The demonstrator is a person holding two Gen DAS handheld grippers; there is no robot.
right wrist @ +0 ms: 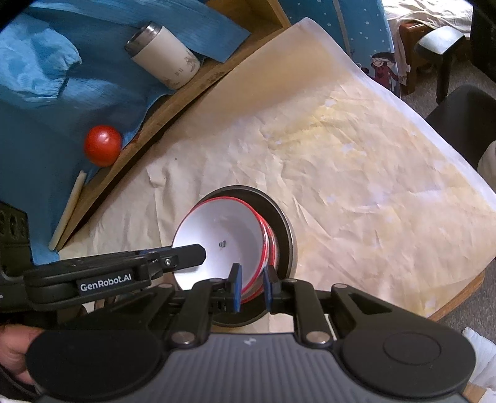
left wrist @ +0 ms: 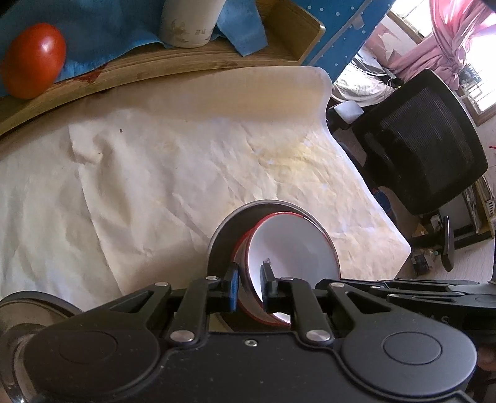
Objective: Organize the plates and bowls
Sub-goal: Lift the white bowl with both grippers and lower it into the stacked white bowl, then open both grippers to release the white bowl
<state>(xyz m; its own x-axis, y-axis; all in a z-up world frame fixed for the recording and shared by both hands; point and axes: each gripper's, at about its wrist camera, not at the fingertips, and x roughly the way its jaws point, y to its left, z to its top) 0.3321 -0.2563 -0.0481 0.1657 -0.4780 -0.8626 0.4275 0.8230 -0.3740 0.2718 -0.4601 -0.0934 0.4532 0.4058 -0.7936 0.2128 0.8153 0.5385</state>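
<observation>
A stack of white bowls with red rims [left wrist: 288, 251] [right wrist: 223, 245] sits tilted inside a dark grey metal plate [left wrist: 223, 238] [right wrist: 283, 229] on the paper-covered table. My left gripper [left wrist: 250, 286] is shut on the near rim of the bowls; it also shows in the right wrist view [right wrist: 186, 257], reaching in from the left. My right gripper [right wrist: 251, 286] is shut on the bowls' rim on the opposite side. A second metal dish [left wrist: 24, 310] shows partly at the lower left of the left wrist view.
Creased cream paper [left wrist: 186, 173] [right wrist: 356, 173] covers the table. A wooden tray [left wrist: 192, 62] [right wrist: 186, 102] at the back holds blue cloth [right wrist: 62, 77], a red tomato [left wrist: 32, 60] [right wrist: 102, 148] and a white tumbler [left wrist: 189, 23] [right wrist: 164, 59]. A black office chair [left wrist: 424, 142] stands off the right edge.
</observation>
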